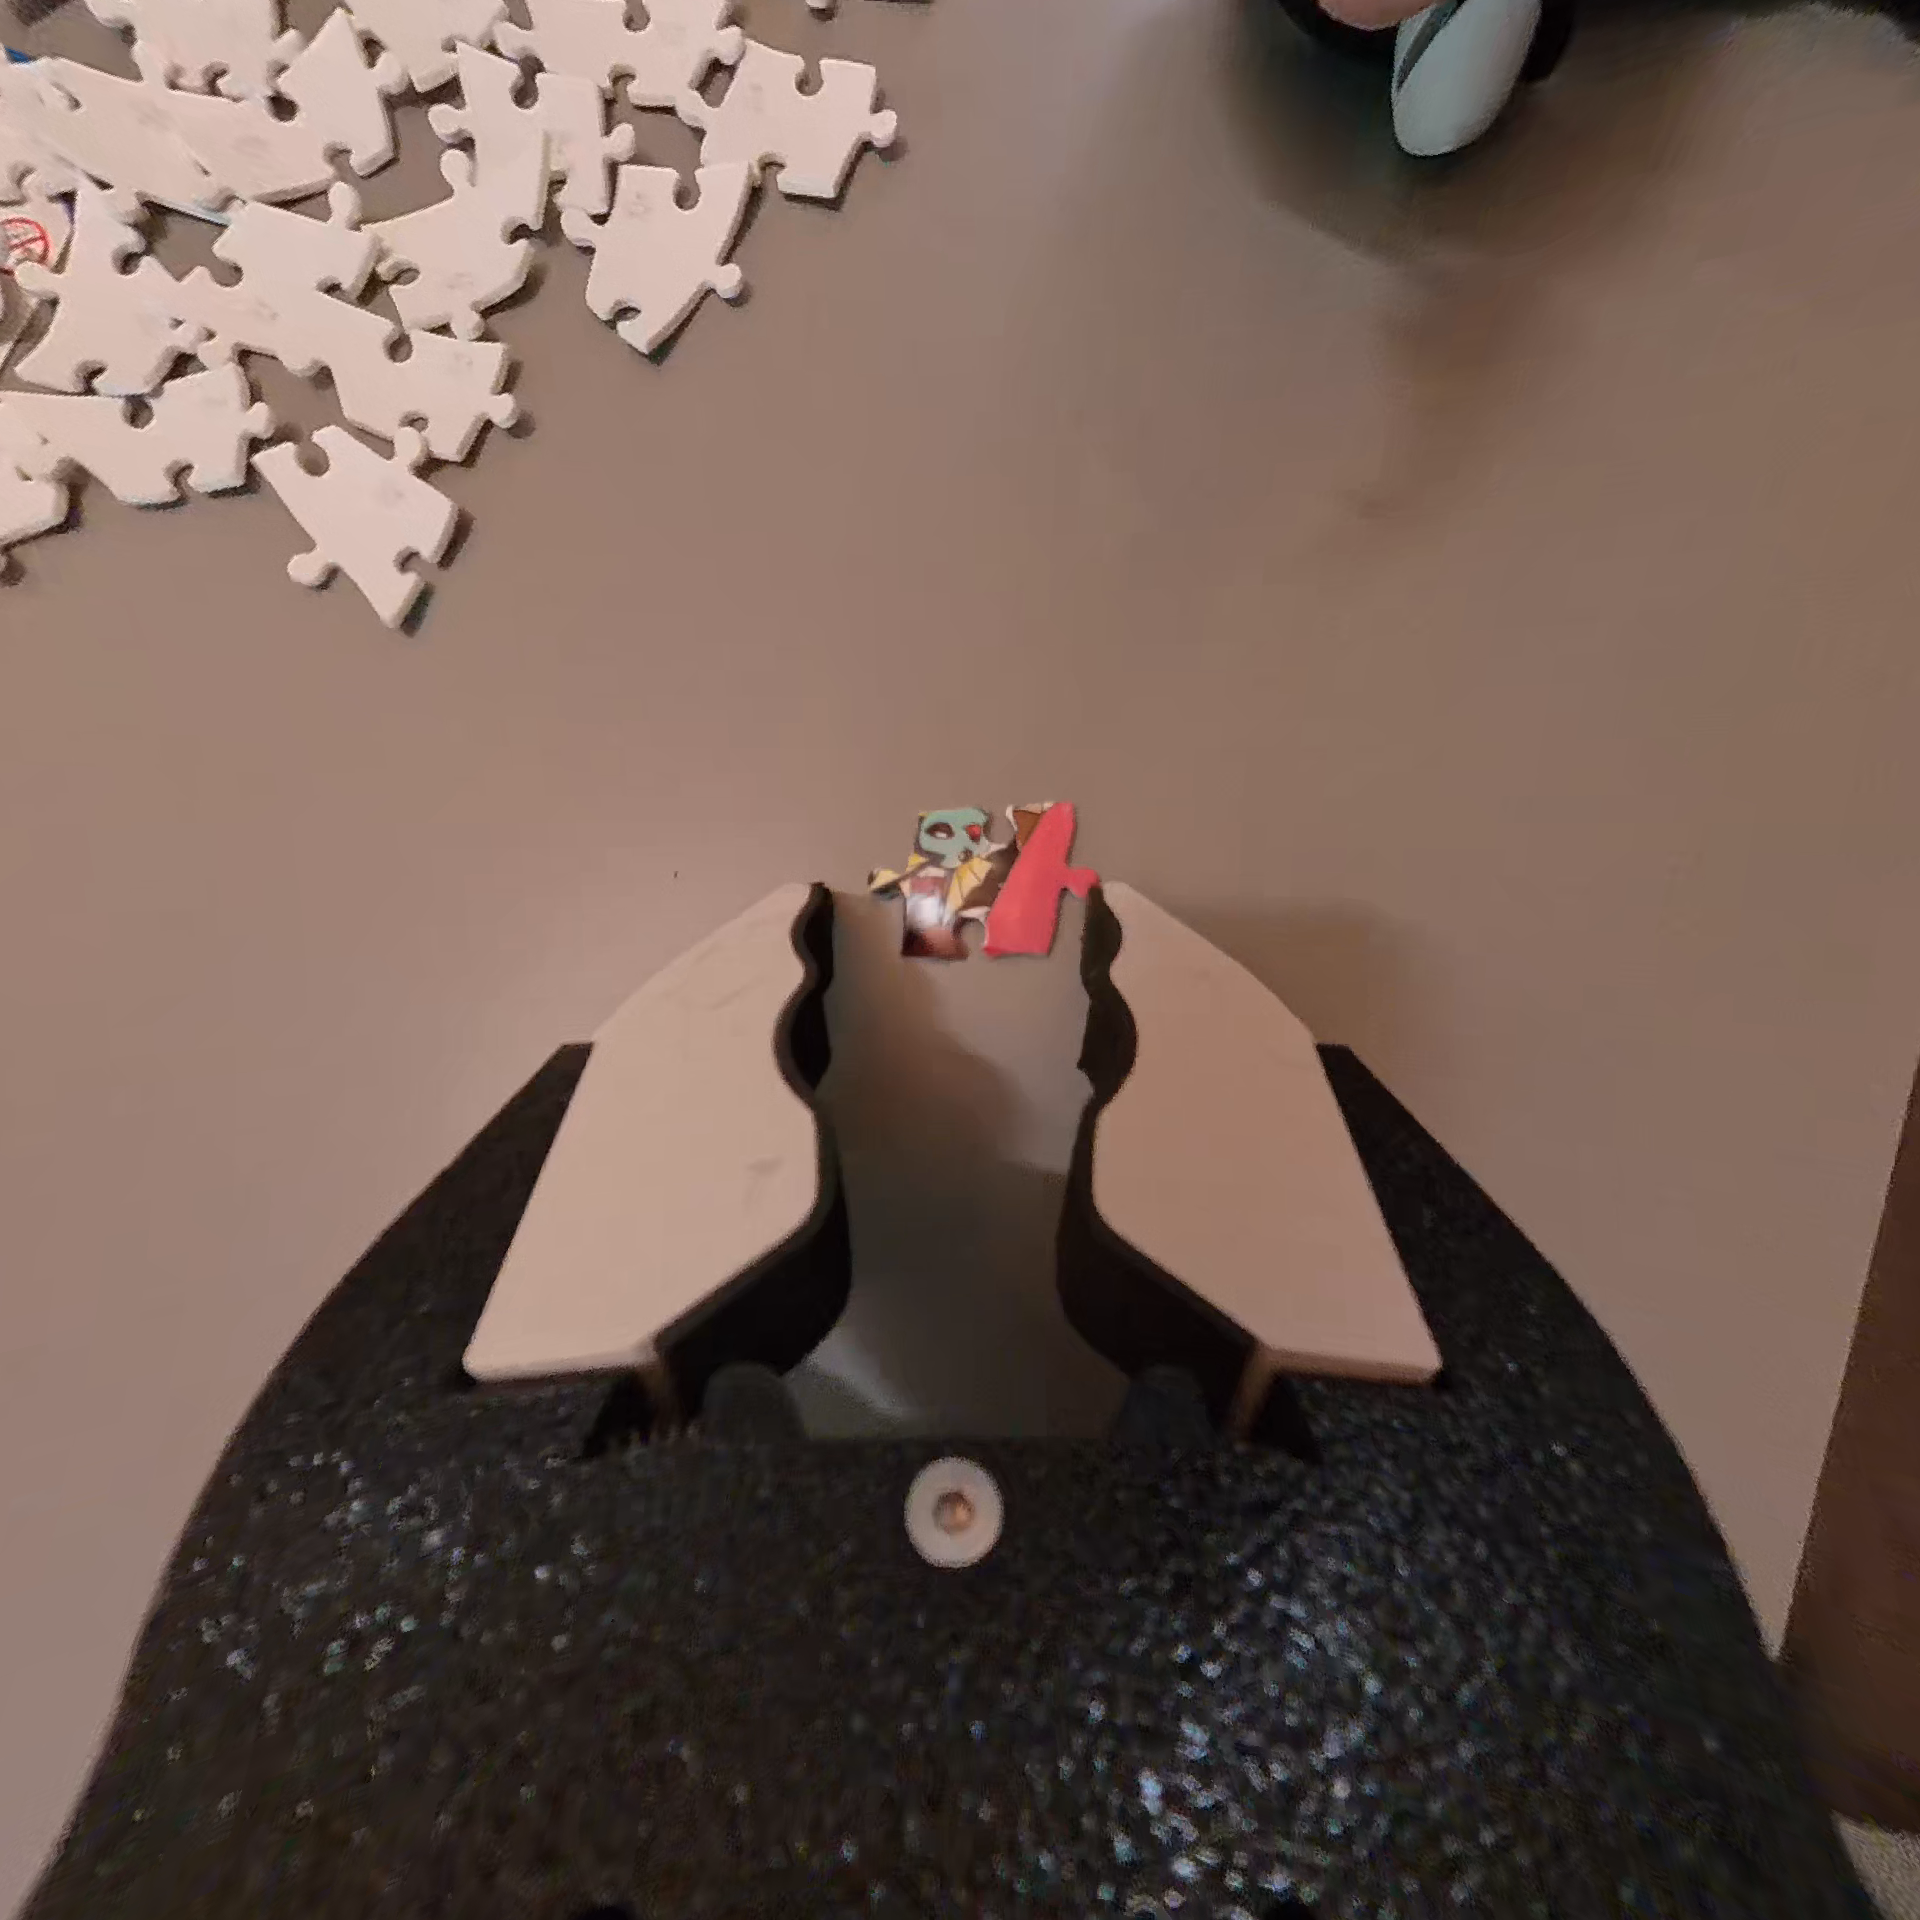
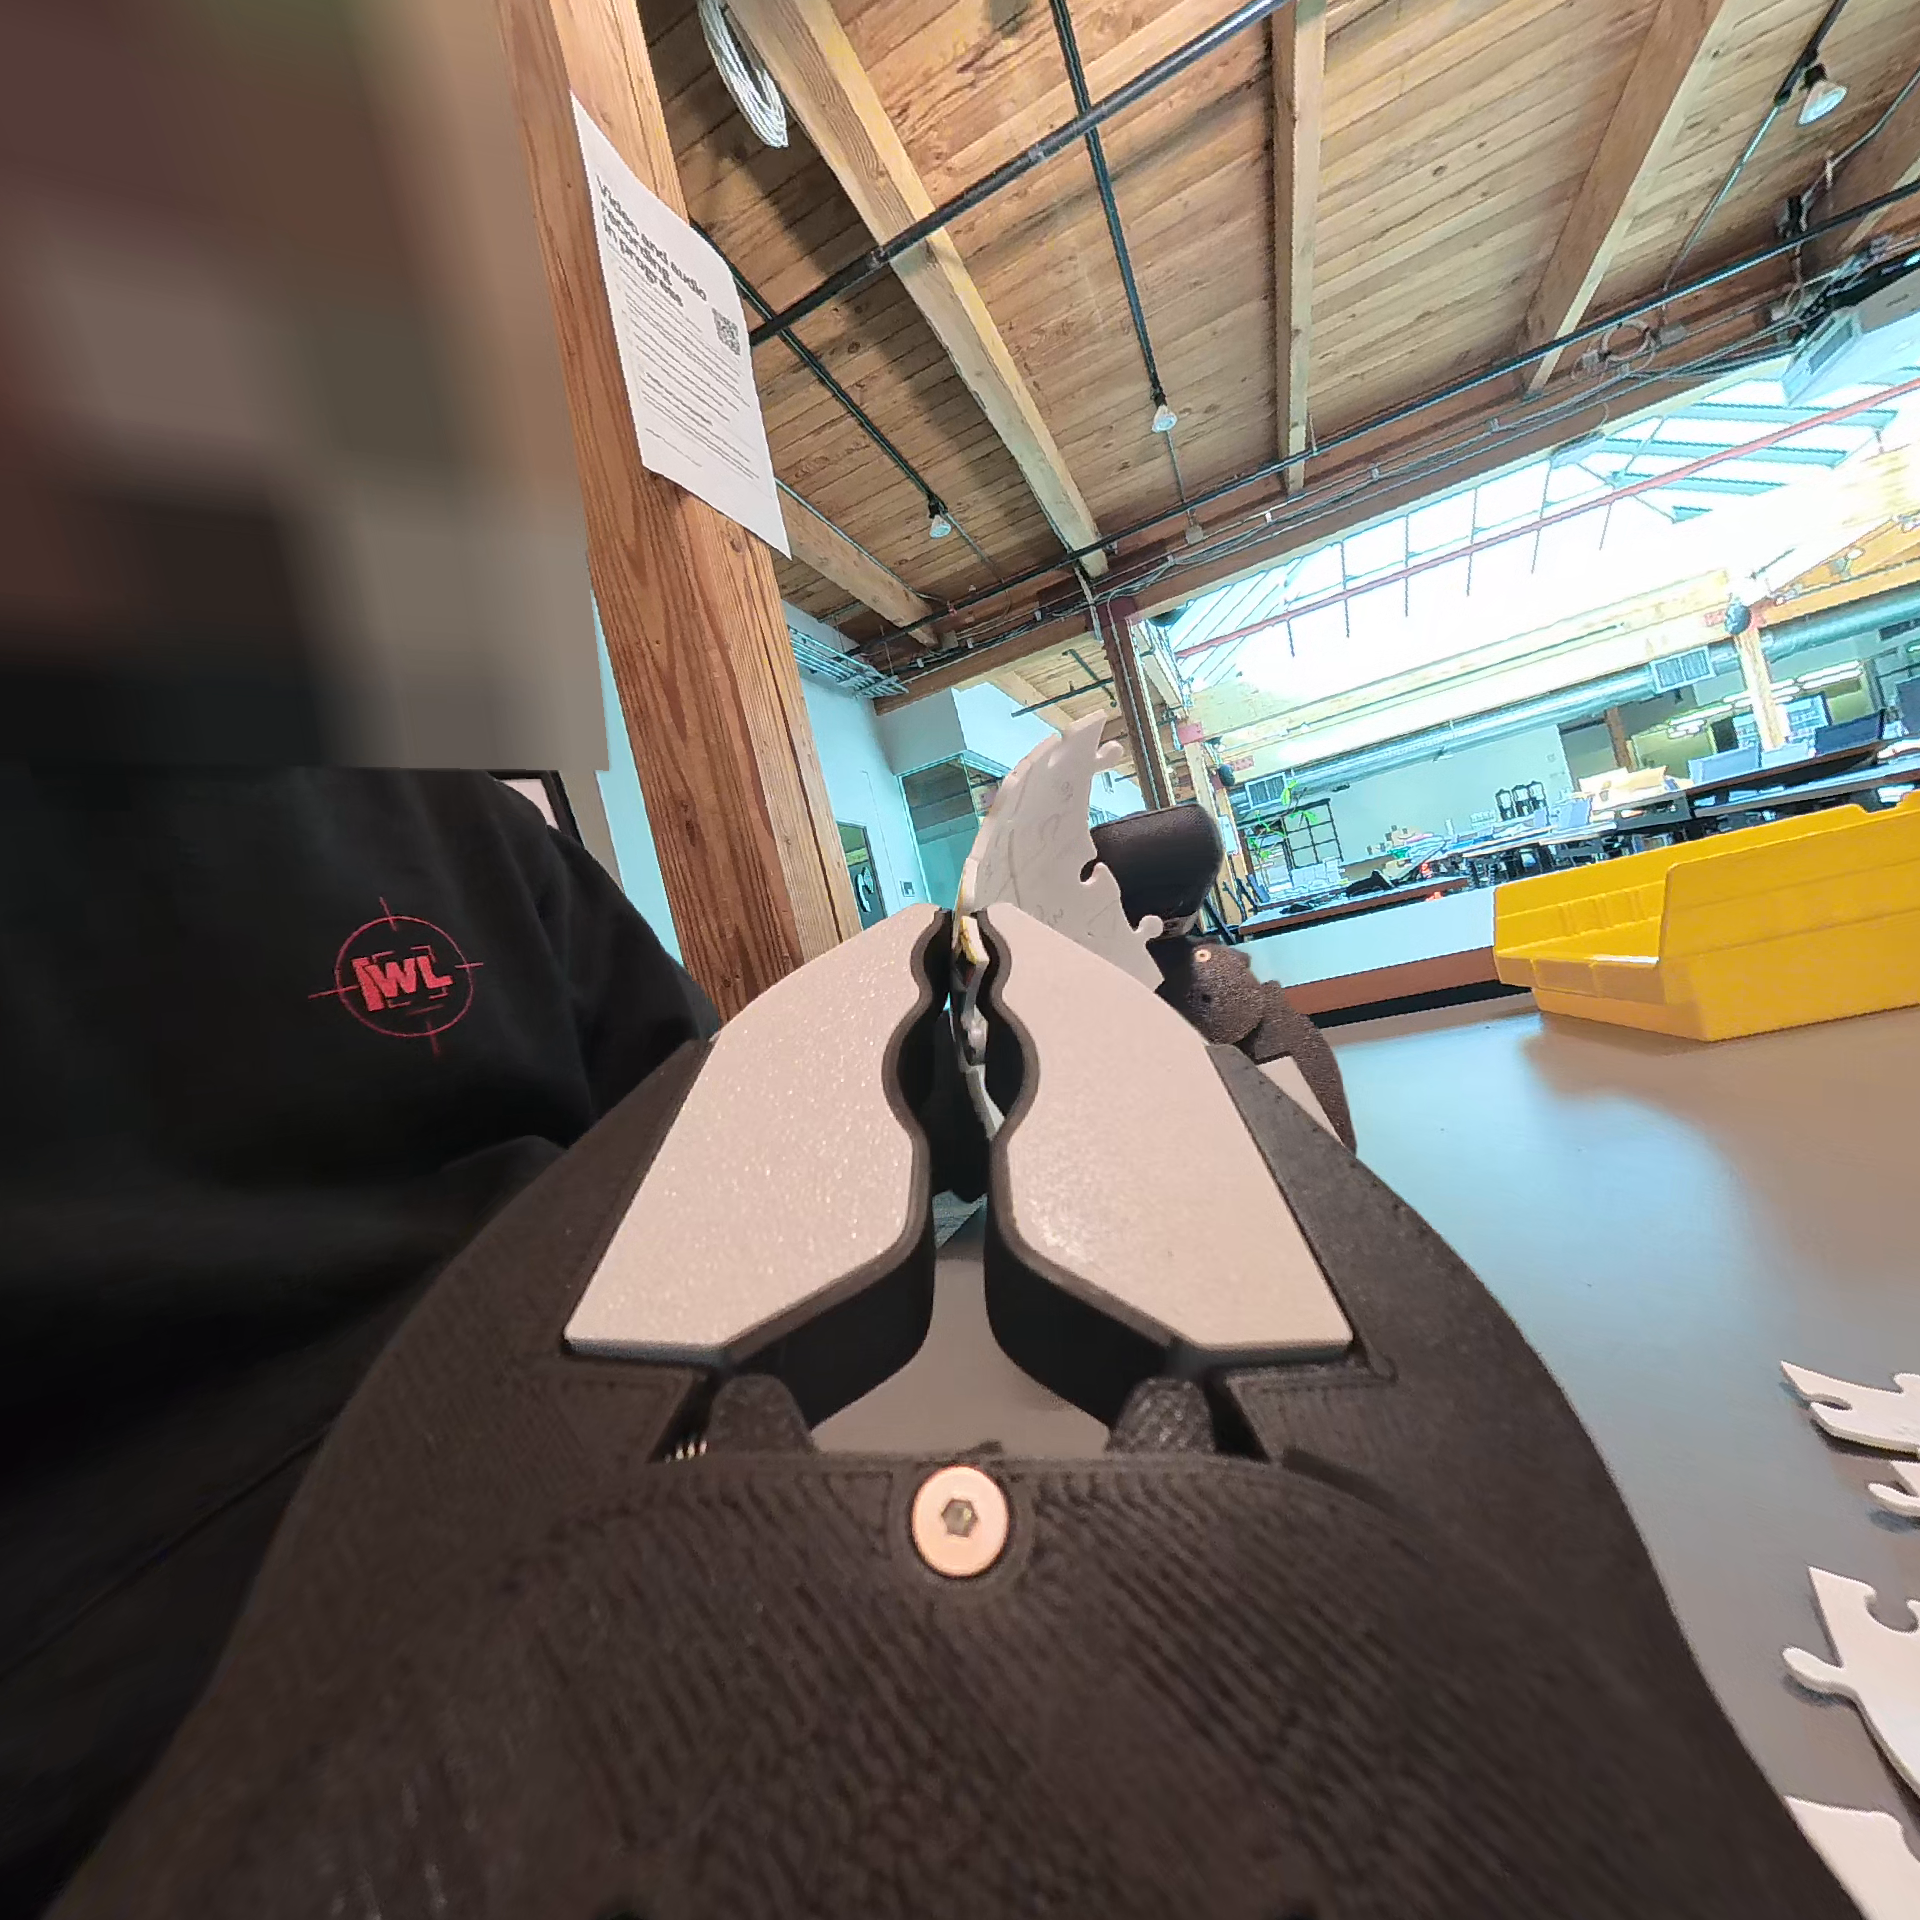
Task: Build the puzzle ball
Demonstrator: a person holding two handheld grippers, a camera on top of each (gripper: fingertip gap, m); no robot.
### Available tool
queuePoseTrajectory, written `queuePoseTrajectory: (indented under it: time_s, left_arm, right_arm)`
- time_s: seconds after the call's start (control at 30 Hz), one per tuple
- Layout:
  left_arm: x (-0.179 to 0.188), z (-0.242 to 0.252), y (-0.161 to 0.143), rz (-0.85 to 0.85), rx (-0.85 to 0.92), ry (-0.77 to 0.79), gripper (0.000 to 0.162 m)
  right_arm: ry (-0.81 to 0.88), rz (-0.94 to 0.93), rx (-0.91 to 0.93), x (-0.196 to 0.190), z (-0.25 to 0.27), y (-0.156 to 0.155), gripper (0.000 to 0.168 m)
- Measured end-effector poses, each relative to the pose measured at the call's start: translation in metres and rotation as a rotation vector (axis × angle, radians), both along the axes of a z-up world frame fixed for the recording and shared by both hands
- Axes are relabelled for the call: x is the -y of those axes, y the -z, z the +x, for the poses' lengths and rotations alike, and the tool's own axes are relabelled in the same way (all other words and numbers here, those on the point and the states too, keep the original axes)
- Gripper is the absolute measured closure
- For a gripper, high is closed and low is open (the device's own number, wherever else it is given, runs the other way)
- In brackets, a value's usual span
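Note:
In the left wrist view my left gripper [image 1: 956, 902] is open, pointing down at the grey table [image 1: 1247, 623]. A small printed puzzle bit [image 1: 977, 883], teal, yellow and red, lies face up on the table just beyond and between the fingertips. I cannot tell whether they touch it. A heap of loose white puzzle pieces [image 1: 312, 260] lies at the upper left. In the right wrist view my right gripper [image 2: 968, 925] is shut on a curved joined section of puzzle pieces [image 2: 1049, 842], held upright above the table with its white back showing.
A yellow bin [image 2: 1714, 935] stands on the table at the right. Loose white pieces [image 2: 1860, 1662] lie at the lower right. A person in a black top [image 2: 312, 1039] sits close on the left beside a wooden post [image 2: 686, 727]. The table edge [image 1: 1860, 1351] is at the right. Across from one pair of fingers to the other is roughly 20 cm.

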State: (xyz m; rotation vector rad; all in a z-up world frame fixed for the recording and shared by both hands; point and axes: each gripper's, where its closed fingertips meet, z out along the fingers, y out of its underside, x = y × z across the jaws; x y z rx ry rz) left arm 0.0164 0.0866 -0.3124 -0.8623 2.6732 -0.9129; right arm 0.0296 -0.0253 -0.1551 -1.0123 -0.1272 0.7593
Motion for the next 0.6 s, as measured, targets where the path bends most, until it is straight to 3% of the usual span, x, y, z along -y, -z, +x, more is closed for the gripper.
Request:
queuePoseTrajectory:
  time_s: [0.13,0.5,0.6]
  left_arm:
    - [0.006,-0.003,0.0,0.009,-0.007,0.147,0.135]
    - [0.013,-0.011,-0.001,-0.054,0.005,0.239,0.136]
    - [0.011,-0.008,-0.005,-0.082,0.01,0.187,0.127]
  right_arm:
    - [-0.016,0.0,-0.002,0.0,-0.002,0.0,0.165]
    - [-0.039,0.003,-0.012,0.001,-0.003,0.0,0.165]
    - [-0.034,0.005,-0.017,0.002,-0.002,0.0,0.165]
